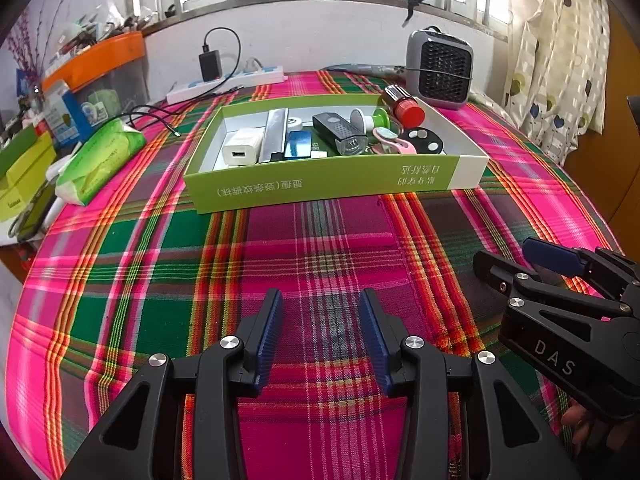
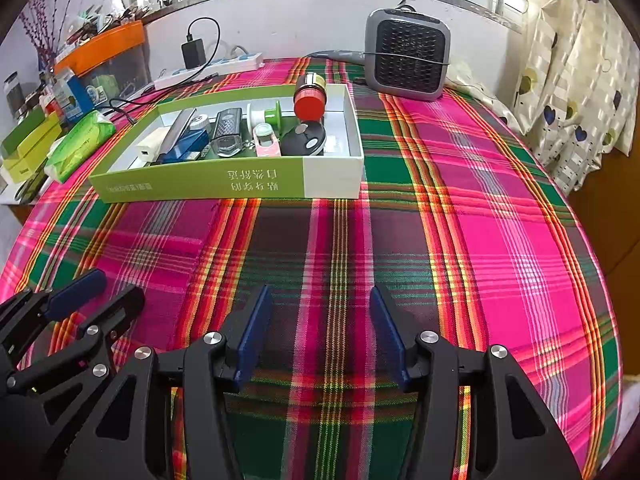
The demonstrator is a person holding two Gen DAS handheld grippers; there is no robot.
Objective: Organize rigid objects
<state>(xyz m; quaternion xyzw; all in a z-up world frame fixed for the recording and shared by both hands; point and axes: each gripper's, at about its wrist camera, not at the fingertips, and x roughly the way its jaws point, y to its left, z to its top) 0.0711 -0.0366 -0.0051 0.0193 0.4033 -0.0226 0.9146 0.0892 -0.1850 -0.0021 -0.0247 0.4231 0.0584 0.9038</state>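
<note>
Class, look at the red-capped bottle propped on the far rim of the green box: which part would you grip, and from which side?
Grip the red-capped bottle across its dark body just behind the cap, coming from above. It leans over the box rim with the cap pointing inward, so the body is exposed; both the right gripper and left gripper are open.

We hold the left gripper (image 1: 322, 336) low at the bottom centre of its own view, jaws parted, nothing between the blue pads (image 1: 270, 336). Our right gripper (image 2: 318, 330) sits the same way at the bottom centre of its view, jaws apart and empty. Each shows in the other's frame: the right at the lower right edge (image 1: 532, 260), the left at the lower left (image 2: 100, 292).
</note>
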